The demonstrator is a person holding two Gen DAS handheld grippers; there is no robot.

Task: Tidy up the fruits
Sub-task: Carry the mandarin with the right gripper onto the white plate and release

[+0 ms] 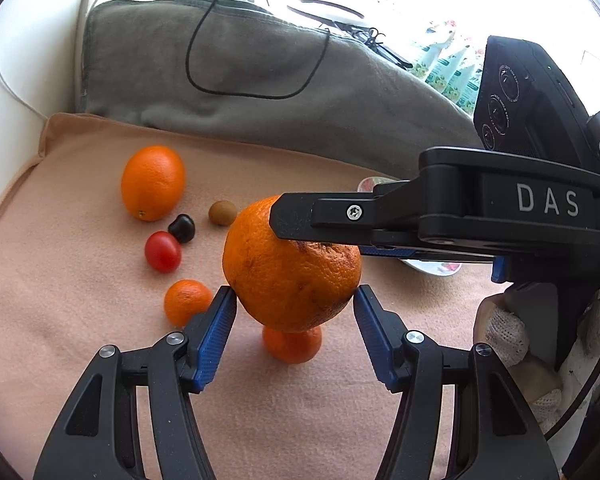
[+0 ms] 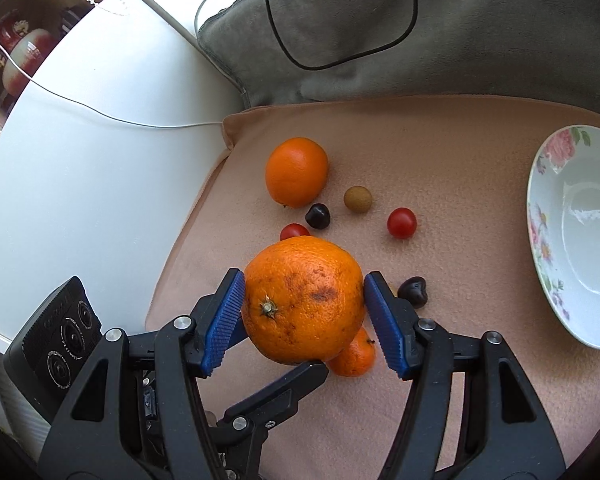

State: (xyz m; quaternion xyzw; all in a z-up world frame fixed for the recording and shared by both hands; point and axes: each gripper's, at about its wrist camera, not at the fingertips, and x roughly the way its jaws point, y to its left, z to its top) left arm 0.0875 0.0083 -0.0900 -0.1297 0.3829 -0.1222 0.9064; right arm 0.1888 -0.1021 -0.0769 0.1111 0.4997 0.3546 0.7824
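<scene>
A large blemished orange [image 1: 292, 268] [image 2: 304, 300] hangs above the peach cloth [image 1: 68, 340]. My left gripper [image 1: 294, 294] is shut on it, blue pads against its lower sides. My right gripper [image 2: 304, 280] is shut on it too, reaching in from the right in the left wrist view, one black finger [image 1: 300, 216] across the top. On the cloth lie a second orange [image 1: 153, 182] [image 2: 296, 172], two small mandarins [image 1: 187, 300] [image 1: 292, 346], cherry tomatoes [image 1: 162, 251] [image 2: 401, 222], dark cherries [image 1: 182, 228] [image 2: 412, 290] and a brown round fruit [image 1: 222, 213] [image 2: 357, 199].
A white flowered plate [image 2: 540, 184] stands at the cloth's right edge, with no fruit on it. A grey folded blanket [image 1: 260, 92] with a black cable lies behind the cloth. A white tabletop [image 2: 100, 140] extends left. A gloved hand [image 1: 508, 332] holds the right gripper.
</scene>
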